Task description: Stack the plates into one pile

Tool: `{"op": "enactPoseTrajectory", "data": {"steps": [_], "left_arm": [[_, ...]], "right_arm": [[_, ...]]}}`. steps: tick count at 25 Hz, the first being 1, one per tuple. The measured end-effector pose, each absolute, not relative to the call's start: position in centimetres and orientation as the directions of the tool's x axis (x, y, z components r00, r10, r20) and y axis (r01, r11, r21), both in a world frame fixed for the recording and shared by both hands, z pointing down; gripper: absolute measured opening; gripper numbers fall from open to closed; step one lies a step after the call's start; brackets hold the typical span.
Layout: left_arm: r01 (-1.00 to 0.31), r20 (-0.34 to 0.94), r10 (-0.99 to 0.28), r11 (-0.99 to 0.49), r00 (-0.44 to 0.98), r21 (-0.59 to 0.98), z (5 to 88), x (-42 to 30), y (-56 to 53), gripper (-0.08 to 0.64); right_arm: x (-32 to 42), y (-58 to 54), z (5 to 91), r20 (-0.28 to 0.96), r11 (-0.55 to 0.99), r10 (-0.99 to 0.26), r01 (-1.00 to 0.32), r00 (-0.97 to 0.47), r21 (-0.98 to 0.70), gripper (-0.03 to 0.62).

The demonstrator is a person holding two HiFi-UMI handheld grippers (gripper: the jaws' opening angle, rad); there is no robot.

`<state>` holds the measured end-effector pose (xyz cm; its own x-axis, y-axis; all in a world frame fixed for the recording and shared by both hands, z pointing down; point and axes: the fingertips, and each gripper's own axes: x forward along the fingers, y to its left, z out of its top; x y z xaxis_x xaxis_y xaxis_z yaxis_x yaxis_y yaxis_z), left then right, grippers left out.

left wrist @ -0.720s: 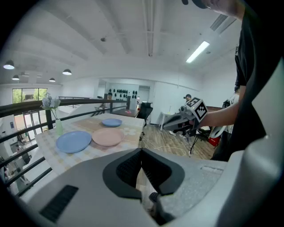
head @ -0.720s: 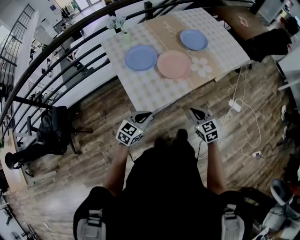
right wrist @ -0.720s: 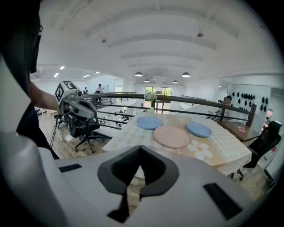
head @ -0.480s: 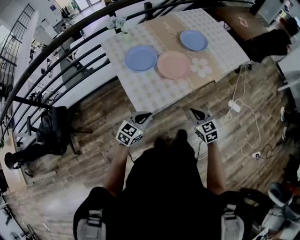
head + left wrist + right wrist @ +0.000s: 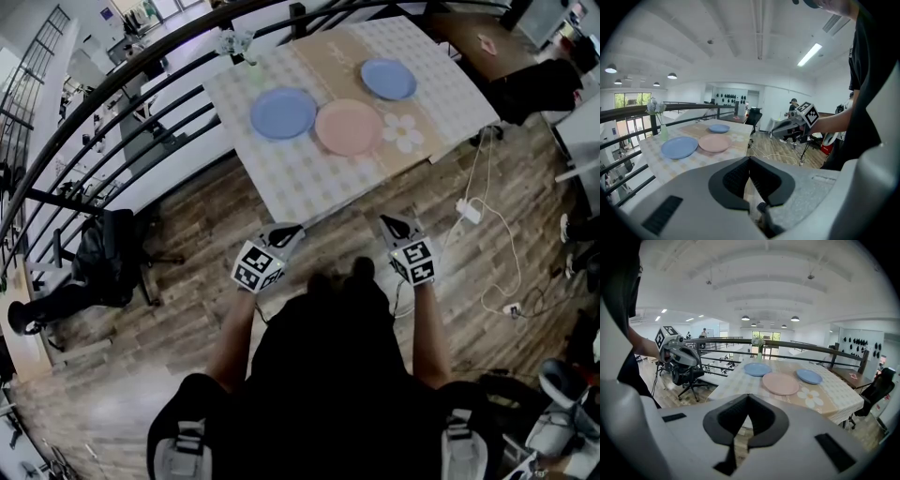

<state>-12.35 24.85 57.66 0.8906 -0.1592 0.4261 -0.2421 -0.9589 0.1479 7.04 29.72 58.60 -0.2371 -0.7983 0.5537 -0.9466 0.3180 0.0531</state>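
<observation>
Right claw (image 5: pixel 396 225) shut; pink plate (image 5: pixel 348 127) flat

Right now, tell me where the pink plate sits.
Head view: pink plate on the table, right of the large blue plate, left of the flower print.

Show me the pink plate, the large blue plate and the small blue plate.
pink plate (image 5: pixel 348 127): head view, its centre.
large blue plate (image 5: pixel 283 113): head view, its centre.
small blue plate (image 5: pixel 388 79): head view, its centre.

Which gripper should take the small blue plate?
Right, probably: the small blue plate lies toward the right of the table, the side of the right gripper. The left gripper is no nearer.
</observation>
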Motion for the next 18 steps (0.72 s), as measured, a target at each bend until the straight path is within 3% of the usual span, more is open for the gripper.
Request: {"op": "enactPoseTrajectory", "data": {"steps": [18], "left_arm": [[-0.289, 0.438, -0.196, -0.944, 0.877, 0.157, 58.0, -9.8, 26.3, 0.003]], "right_arm": [[10.0, 30.7, 59.5, 0.563, 0.341, -0.783, -0.939, -0.263, 0.035, -0.002]]}}
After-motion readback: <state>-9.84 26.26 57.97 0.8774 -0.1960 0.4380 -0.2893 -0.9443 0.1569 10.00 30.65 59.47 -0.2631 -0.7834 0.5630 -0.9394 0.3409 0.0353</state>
